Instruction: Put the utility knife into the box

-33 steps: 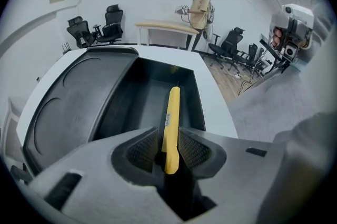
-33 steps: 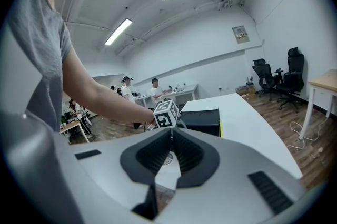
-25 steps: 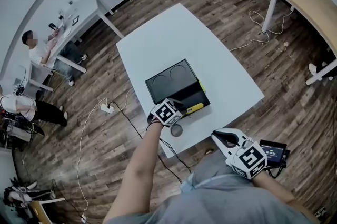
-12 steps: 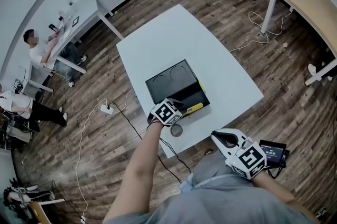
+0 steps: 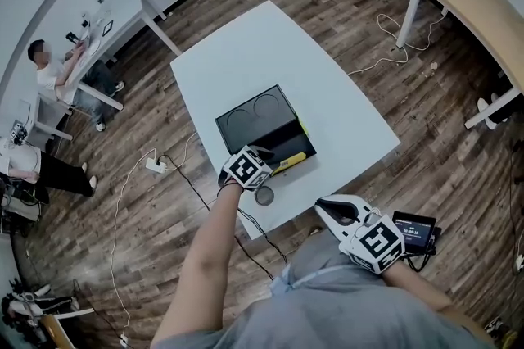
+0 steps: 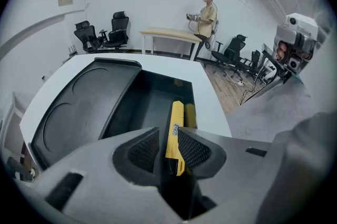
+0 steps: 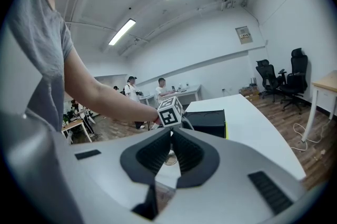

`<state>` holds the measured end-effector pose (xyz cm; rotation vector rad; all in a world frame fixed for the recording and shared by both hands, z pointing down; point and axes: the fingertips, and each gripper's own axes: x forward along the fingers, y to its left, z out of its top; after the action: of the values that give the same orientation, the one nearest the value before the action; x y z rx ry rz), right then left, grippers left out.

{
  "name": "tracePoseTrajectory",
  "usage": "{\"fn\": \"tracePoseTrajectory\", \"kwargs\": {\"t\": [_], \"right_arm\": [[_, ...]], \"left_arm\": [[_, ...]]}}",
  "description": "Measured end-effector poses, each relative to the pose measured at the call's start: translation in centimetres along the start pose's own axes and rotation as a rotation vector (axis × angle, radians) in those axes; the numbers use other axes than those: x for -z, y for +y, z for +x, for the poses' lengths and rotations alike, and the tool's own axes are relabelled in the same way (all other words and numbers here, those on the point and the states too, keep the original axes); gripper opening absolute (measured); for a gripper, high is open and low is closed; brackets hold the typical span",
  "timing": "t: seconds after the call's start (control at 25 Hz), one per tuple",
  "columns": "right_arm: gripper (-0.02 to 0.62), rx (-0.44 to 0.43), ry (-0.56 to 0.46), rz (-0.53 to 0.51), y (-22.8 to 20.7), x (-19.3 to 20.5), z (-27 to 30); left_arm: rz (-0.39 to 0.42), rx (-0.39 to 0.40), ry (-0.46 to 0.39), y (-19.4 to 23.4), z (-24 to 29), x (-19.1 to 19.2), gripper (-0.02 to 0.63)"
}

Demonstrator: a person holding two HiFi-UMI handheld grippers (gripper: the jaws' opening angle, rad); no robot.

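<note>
A yellow utility knife (image 6: 175, 133) is pinched between the jaws of my left gripper (image 6: 168, 150), its front end reaching over the black box (image 6: 152, 99). In the head view the left gripper (image 5: 247, 168) sits at the near edge of the box (image 5: 282, 144), whose lid (image 5: 252, 115) lies open flat behind it, and the knife (image 5: 293, 161) shows as a yellow strip. My right gripper (image 5: 342, 214) hangs off the table's near edge by the person's body, jaws shut with nothing between them. In the right gripper view the right gripper (image 7: 171, 150) faces the box (image 7: 206, 122).
The box rests on a white table (image 5: 270, 61). A small round dish (image 5: 264, 195) lies on the table just near the left gripper. A phone (image 5: 413, 229) sits by the right gripper. Cables trail over the wooden floor; people sit at desks at far left.
The head view has shifted a little, so everything sits slightly left and higher. The left gripper still holds the knife at the box's near edge; the right gripper has barely moved.
</note>
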<state>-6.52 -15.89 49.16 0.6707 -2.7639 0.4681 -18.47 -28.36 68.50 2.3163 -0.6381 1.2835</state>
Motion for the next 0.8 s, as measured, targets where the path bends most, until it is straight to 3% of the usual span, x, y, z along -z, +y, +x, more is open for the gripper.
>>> {"fn": "tracePoseTrajectory", "kwargs": {"t": [0.28,0.52,0.8], "right_arm": [[0.031,-0.011,0.001,-0.005,0.4,0.2,0.1],[0.031,-0.013,0.006,-0.008,0.5,0.0,0.1],[0.031,-0.014,0.009,-0.011,0.8,0.2,0.2]], "left_arm": [[-0.003,-0.014,-0.018,0.1,-0.1,-0.4,0.104],[-0.009,-0.029,-0.043,0.4,-0.6,-0.9,0.024],[-0.045,-0.023,-0.087,0.2,-1.2,-1.0,0.017]]}}
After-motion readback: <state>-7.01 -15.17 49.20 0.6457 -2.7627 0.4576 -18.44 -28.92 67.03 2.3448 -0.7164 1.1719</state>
